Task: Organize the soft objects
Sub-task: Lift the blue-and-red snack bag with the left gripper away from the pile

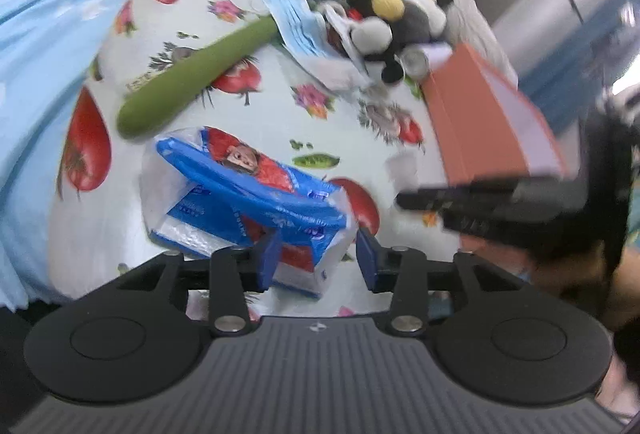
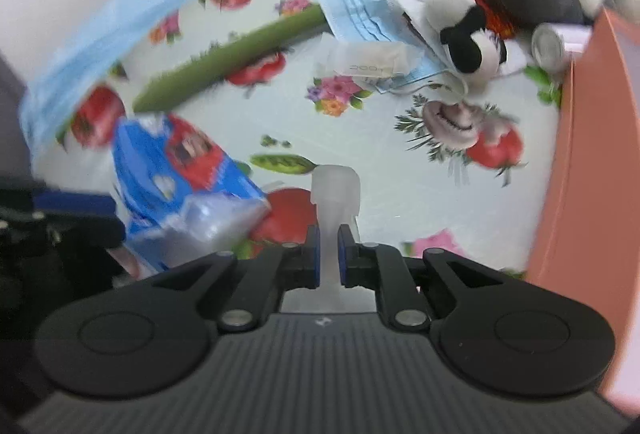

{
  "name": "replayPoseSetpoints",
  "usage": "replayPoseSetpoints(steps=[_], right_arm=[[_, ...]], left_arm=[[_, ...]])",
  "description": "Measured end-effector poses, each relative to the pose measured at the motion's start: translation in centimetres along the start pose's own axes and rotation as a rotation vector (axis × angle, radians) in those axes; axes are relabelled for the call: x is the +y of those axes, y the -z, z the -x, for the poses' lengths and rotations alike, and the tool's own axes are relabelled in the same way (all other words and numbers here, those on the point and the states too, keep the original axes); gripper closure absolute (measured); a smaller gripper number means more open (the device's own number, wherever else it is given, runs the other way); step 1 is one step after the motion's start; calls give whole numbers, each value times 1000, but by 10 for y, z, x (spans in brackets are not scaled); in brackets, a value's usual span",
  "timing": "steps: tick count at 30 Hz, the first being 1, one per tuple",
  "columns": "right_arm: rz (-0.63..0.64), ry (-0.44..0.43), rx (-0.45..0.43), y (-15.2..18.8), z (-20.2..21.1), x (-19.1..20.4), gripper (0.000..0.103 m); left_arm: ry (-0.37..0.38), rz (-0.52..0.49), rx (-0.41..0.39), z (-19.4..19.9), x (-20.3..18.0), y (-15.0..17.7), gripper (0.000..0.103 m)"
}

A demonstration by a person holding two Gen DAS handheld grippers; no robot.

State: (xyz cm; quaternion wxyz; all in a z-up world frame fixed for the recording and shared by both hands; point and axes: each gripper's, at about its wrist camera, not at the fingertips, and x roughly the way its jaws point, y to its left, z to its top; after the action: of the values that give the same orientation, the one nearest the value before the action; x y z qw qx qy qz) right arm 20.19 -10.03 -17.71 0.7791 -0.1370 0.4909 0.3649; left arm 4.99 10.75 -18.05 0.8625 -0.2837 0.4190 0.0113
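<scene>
Over the tissue pack (image 1: 248, 193), left gripper (image 1: 316, 258) tilts down (jaws apart).

Blue-and-white tissue pack (image 1: 248, 193), crinkled plastic wrap w/ red panel and a printed picture, lies tilted on the fruit-print bench near-left, its near end between the spread left tongs (image 1: 320, 258). Long green plush stick (image 1: 192, 73) lies diagonally just beyond it, far end under a pale-blue face mask (image 2: 360, 13). Mask is pleated, lying flat, partly beneath a black-white-grey plush toy (image 2: 500, 5) w/ two yellow pom-poms, slumped on its side far-right beside an orange box (image 2: 592, 173). Small clear-wrapped white packet (image 2: 368, 61) lies just near of the mask. Translucent white soft piece (image 2: 334, 201) pinched upright in the right tongs (image 2: 329, 246).
</scene>
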Motion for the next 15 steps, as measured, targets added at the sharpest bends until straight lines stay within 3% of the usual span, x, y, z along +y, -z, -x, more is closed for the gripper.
replayPoseSetpoints(steps=[4,11,13,15], right_arm=[[-47,-20,-80,8,5,4,85],[-92,-24,-199,14,12,-2,38],[-111,-77,-213,16,9,-6,39],[-109,-56,-217,17,4,-5,39]], left_arm=[[3,114,-34,11,4,-2,55],[-25,308,-54,13,9,-8,55],[-44,360,-55,10,10,-10,55],[-67,400,-59,6,10,-10,55]])
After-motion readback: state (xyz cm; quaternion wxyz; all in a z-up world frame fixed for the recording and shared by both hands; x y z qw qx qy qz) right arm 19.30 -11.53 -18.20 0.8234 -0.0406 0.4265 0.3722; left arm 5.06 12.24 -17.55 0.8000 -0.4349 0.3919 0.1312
